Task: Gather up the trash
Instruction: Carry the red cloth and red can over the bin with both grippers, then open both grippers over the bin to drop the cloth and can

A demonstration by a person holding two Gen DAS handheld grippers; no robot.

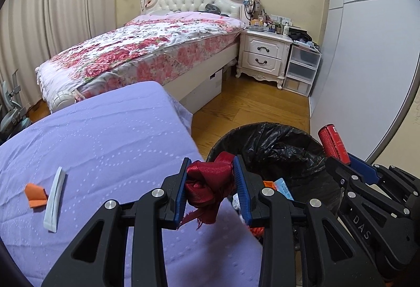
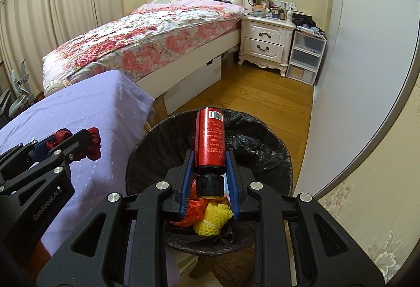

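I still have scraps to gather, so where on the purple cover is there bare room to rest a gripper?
Bare: the purple cover beyond the orange scrap and pale strip, up to its far edge. Crowded: the corner by the trash bin, where both loaded grippers sit.

We see a lilac-covered tabletop (image 1: pixel 105 134) bearing an orange scrap (image 1: pixel 35 195) just beside a pale strip (image 1: pixel 55 200).
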